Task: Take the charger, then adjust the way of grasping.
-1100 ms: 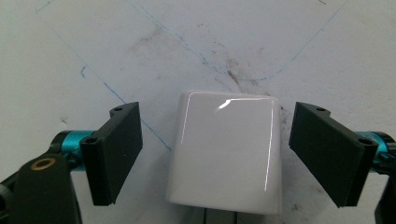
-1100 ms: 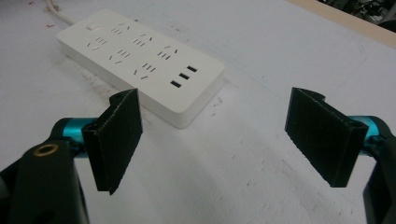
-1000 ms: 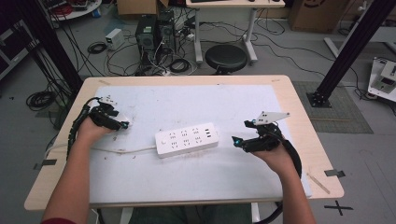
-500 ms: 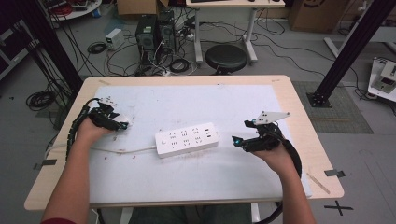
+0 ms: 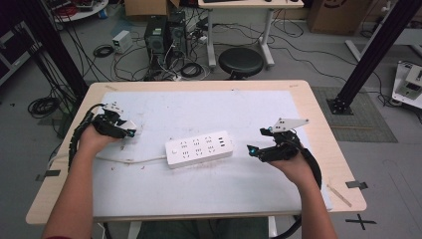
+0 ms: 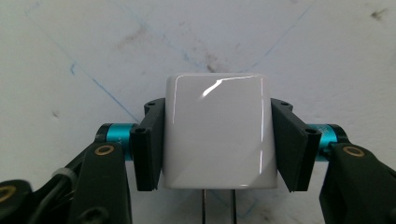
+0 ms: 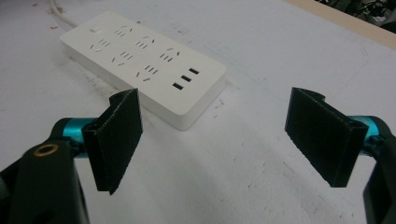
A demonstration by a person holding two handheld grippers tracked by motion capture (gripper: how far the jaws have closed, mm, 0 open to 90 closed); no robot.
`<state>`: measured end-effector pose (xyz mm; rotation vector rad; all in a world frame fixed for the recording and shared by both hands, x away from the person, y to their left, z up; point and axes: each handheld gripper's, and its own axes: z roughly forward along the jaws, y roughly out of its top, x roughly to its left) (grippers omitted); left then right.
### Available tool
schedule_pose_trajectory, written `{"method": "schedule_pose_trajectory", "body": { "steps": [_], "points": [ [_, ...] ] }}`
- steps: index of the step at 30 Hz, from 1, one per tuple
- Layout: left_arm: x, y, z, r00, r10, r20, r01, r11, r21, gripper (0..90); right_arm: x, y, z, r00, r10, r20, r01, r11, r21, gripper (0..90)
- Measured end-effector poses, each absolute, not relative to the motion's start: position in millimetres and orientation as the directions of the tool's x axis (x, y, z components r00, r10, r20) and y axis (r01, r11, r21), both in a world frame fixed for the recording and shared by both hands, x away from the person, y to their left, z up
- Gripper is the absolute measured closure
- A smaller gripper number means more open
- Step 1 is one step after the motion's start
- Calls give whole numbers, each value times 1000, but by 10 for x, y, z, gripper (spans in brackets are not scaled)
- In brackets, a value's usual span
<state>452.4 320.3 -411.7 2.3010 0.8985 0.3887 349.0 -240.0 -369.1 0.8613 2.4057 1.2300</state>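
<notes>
A white power strip point(image 5: 199, 148) lies in the middle of the white mat, its cord point(image 5: 132, 160) trailing left; it also appears in the right gripper view point(image 7: 144, 65), with sockets and USB ports. My left gripper point(image 5: 128, 130) at the table's left is shut on a white plug adapter point(image 6: 217, 130), both jaws pressed to its sides and two metal prongs pointing back toward the camera. To the right of the strip, my right gripper point(image 5: 252, 150) stands open with nothing between its pads point(image 7: 116, 137), just off the strip's near end.
The white mat point(image 5: 209, 194) covers most of the wooden table point(image 5: 328, 149). A thin stick point(image 5: 339, 194) and black tape point(image 5: 357, 184) lie near the right front corner. Beyond the far edge are a stool point(image 5: 241, 62), computer cases point(image 5: 164, 35) and cables on the floor.
</notes>
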Motion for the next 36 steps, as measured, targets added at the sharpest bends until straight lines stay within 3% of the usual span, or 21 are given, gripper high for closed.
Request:
{"method": "schedule_pose_trajectory", "body": {
  "steps": [8,15,23,36],
  "points": [
    [4152,3019,-3636,757,646,99,379,-557,739,424,3458,-2390,-3545,-784,621,2,360,451,817,194],
    [3797,2717,-3418,814,566,136,290,-597,748,424,3369,-2341,-3427,-806,592,-2,342,468,815,195],
    [3533,2354,-3304,875,464,137,188,-588,787,424,3319,-2303,-3389,-815,580,5,342,474,812,194],
    [3489,1954,-3312,913,365,183,90,-617,782,424,3300,-2255,-3384,-819,574,12,346,478,807,194]
  ]
}}
